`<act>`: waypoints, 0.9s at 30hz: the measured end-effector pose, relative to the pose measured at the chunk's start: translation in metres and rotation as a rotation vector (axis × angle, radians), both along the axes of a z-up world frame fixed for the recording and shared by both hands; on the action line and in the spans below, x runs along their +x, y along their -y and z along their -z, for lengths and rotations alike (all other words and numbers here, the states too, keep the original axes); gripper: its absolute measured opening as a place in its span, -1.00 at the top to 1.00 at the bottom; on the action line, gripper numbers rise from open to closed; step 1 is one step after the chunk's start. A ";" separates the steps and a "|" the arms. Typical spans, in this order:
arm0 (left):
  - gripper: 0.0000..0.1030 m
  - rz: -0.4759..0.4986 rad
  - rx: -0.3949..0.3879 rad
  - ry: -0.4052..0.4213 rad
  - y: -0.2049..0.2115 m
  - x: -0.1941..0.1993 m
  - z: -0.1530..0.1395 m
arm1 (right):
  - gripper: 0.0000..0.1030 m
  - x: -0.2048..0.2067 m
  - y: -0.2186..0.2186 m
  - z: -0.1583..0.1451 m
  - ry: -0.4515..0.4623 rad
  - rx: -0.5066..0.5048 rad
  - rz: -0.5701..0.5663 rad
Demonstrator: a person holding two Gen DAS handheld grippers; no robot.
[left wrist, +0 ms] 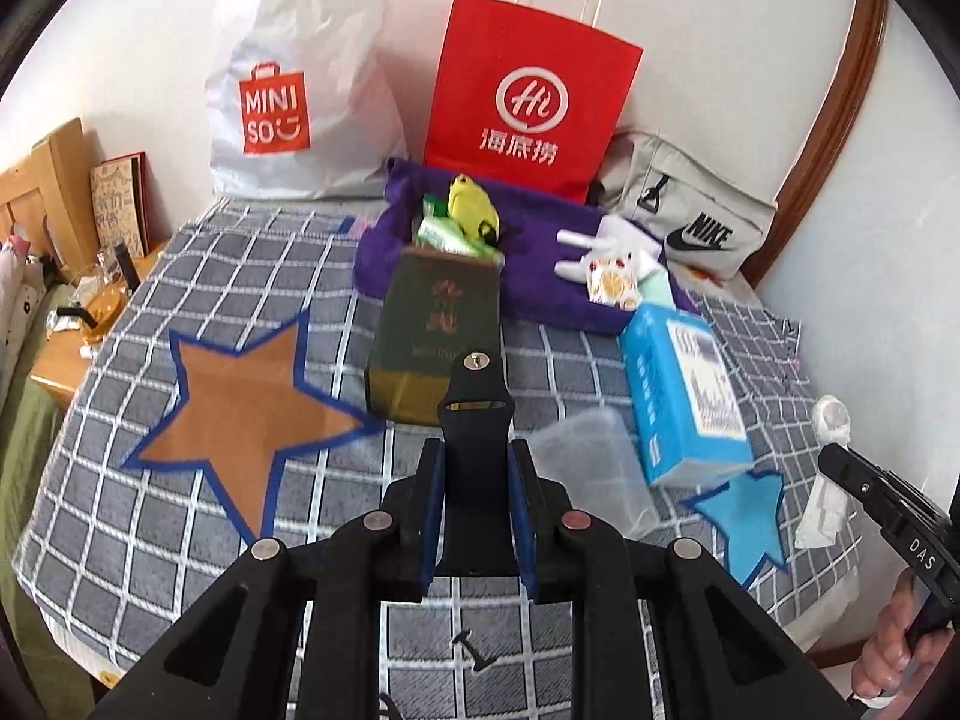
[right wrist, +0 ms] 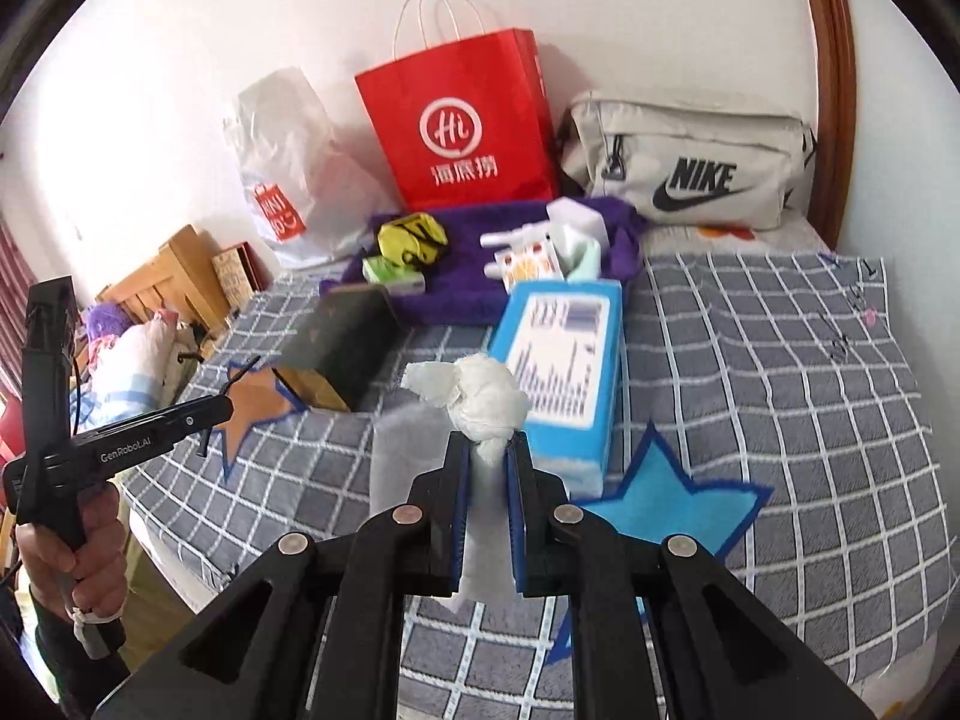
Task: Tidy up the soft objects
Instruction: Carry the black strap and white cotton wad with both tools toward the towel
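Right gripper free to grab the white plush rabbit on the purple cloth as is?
Probably not. The right gripper is shut on a knotted white tissue, so its jaws are occupied. The path to the white plush rabbit also crosses the upright blue box.

I see bedspread (left wrist: 180, 528) grey, white grid lines. Star patch (left wrist: 240, 414) brown, blue edging; second star patch (right wrist: 666, 504) light blue, darker blue edging. Paper bag (left wrist: 528, 96) red, white logo. Plastic bag (left wrist: 300, 90) white, orange-red logo. Blanket (left wrist: 540, 264) purple. Waist bag (right wrist: 690, 162) beige, black lettering. Box (left wrist: 678, 396) light blue; other box (left wrist: 432, 330) dark green, gold base. Strap (left wrist: 477, 420) in my left jaws black; knotted cloth (right wrist: 486, 402) in right white.
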State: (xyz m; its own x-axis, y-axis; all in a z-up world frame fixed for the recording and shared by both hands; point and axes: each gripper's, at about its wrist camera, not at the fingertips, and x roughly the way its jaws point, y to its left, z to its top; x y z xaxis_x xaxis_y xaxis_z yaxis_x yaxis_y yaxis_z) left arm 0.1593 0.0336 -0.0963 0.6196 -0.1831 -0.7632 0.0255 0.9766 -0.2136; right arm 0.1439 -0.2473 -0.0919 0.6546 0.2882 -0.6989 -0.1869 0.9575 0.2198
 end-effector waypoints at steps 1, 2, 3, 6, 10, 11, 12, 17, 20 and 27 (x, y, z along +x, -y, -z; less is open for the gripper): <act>0.62 0.001 -0.003 0.005 0.000 0.004 -0.003 | 0.77 0.003 0.000 -0.004 0.006 -0.001 0.001; 0.62 0.004 -0.003 0.009 0.000 0.007 -0.006 | 0.77 0.005 -0.001 -0.006 0.012 -0.001 0.001; 0.62 0.006 -0.003 0.013 0.001 0.009 -0.008 | 0.77 0.008 -0.001 -0.008 0.016 -0.001 0.002; 0.62 0.008 -0.002 0.021 0.002 0.018 -0.014 | 0.77 0.017 -0.002 -0.015 0.030 0.002 0.003; 0.62 0.011 -0.002 0.031 0.002 0.031 -0.021 | 0.77 0.032 -0.003 -0.023 0.044 0.010 0.008; 0.62 0.013 0.003 0.034 0.002 0.034 -0.022 | 0.77 0.034 -0.004 -0.024 0.048 0.008 0.006; 0.62 0.013 0.007 0.036 0.002 0.037 -0.024 | 0.77 0.037 -0.005 -0.026 0.053 0.005 0.006; 0.62 0.011 0.014 0.046 0.000 0.053 -0.030 | 0.77 0.056 -0.007 -0.031 0.068 -0.004 0.007; 0.62 0.008 0.015 0.045 -0.001 0.064 -0.031 | 0.77 0.068 -0.008 -0.033 0.074 -0.007 0.009; 0.62 -0.005 -0.005 0.040 -0.006 0.088 -0.031 | 0.77 0.098 -0.008 -0.033 0.075 -0.015 0.013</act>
